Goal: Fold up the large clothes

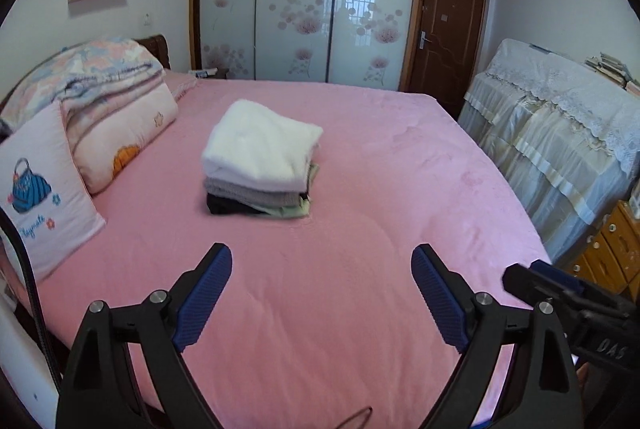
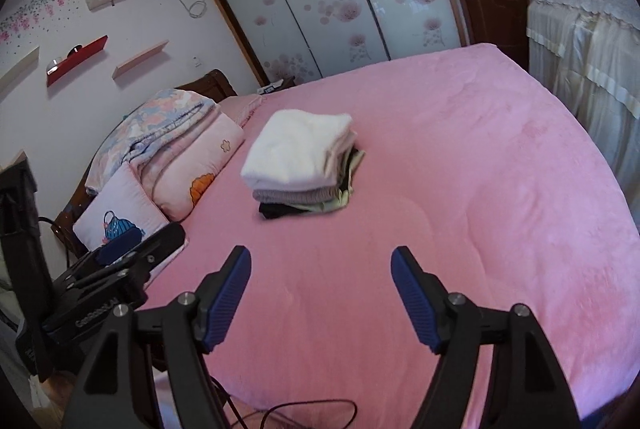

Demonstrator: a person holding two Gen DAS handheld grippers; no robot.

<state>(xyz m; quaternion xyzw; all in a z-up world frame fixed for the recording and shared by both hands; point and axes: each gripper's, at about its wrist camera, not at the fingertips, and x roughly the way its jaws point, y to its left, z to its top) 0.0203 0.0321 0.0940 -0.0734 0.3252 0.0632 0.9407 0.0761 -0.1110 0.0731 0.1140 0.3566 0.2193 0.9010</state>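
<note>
The left claw (image 1: 322, 261) hangs over the near part of the pink bed (image 1: 400, 189) with its blue-padded fingers spread wide, holding and touching nothing. The right claw (image 2: 321, 263) is likewise spread apart and empty.

The stack of folded clothes (image 1: 260, 159) sits on the bed's middle, well ahead of both claws: a white fleecy piece (image 2: 296, 153) on top, a grey knit, then pale green and black layers whose shapes are mostly hidden.

Left of it lie a folded floral quilt (image 1: 100, 77) and a handbag-print pillow (image 1: 40, 197), its script too blurred to read surely. The right claw's body at the left view's edge shows partial letters, "DAS".
</note>
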